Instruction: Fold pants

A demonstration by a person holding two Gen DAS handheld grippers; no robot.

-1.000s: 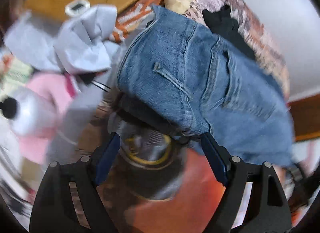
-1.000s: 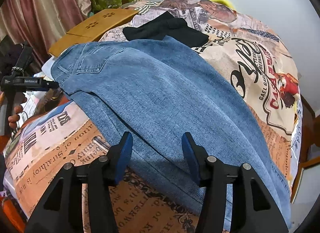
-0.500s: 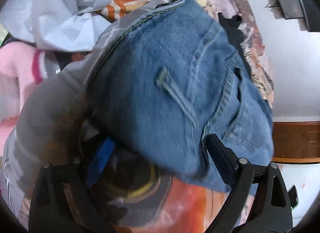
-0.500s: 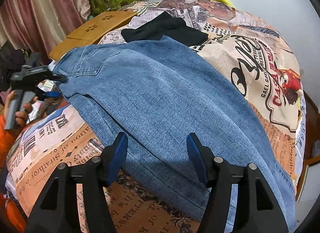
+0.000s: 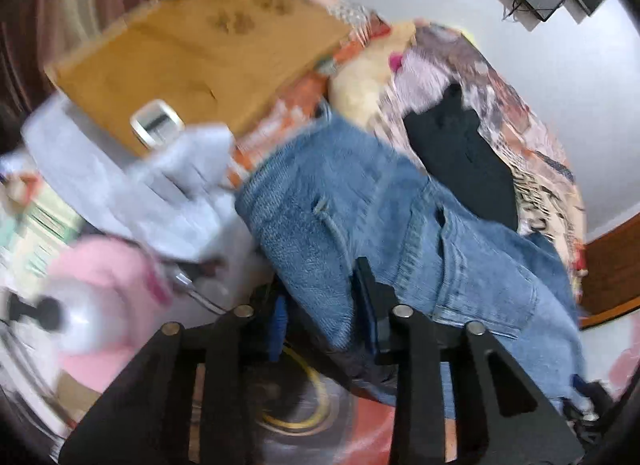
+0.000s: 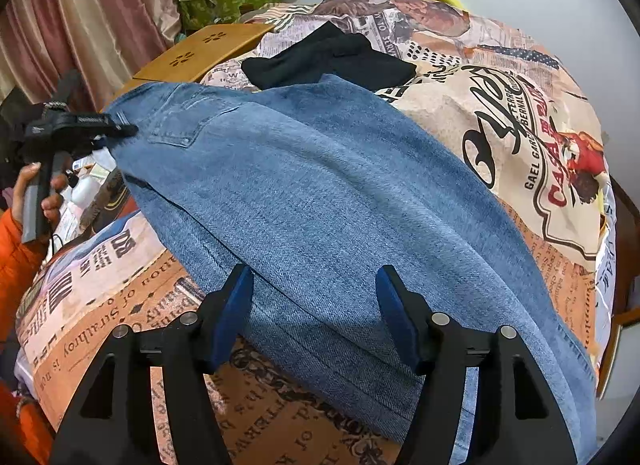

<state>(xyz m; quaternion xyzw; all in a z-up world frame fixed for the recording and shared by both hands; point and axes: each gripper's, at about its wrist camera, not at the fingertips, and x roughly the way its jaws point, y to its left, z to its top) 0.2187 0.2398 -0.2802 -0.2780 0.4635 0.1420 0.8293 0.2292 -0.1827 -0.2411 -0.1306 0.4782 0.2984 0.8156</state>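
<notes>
At nine o'clock on the bed [image 6: 520, 137], the left gripper [image 5: 324, 317] just closed, fingers pinching the jeans [image 6: 320, 193] waistband, ready to fold; right gripper [image 6: 316, 309] fingers hover wide.

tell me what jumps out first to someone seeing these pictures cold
The blue jeans dominate, spread diagonally across a bedspread printed like old newspaper. The left claw has just been closing and now pinches the jeans' waistband at the bed's left edge, while the right claw hangs open above the legs. A folded black garment lies beyond the jeans.
</notes>
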